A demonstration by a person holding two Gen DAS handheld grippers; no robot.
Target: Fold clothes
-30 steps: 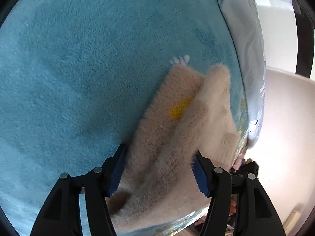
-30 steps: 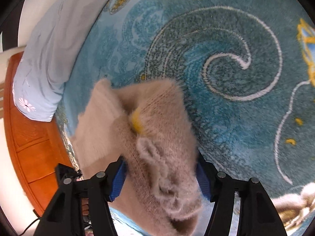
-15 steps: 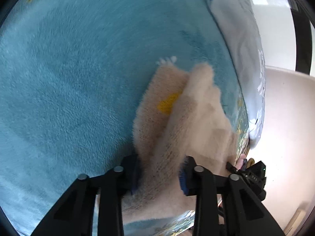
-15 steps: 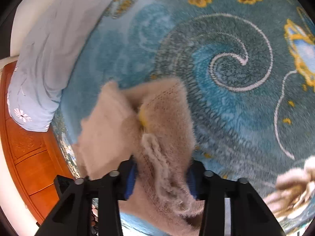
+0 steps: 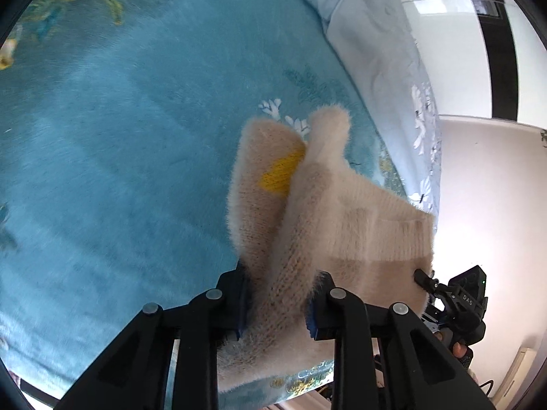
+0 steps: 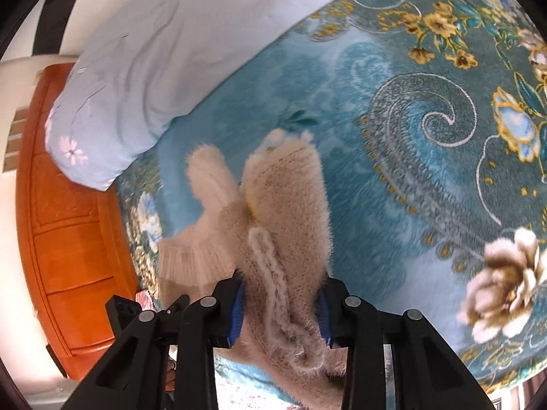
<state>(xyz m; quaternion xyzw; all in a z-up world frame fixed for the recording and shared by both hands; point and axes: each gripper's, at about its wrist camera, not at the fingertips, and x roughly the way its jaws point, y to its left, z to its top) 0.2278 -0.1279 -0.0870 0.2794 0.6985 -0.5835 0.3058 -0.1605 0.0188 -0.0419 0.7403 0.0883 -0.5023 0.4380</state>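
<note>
I hold the fuzzy sweater [image 5: 328, 212] pinched in both the left gripper [image 5: 277, 299] and right gripper [image 6: 280, 311], its bulk draped ahead of the fingers over the bed [image 5: 119, 130], apparently to fold it.

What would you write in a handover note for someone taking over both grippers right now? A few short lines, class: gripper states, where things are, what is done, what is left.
Left gripper: shut on the sweater, gripping a bunched fold at its near edge.
Right gripper: shut on the same sweater, also at its near edge.
Sweater: beige and fuzzy with a yellow patch, near the edge of the teal blanket, beside the pale blue pillow. Whether it rests on the blanket or is lifted cannot be told.
Done: both grips are made; the sweater is bunched, not folded.
Left: spread it flat, fold it neatly, then release.
</note>
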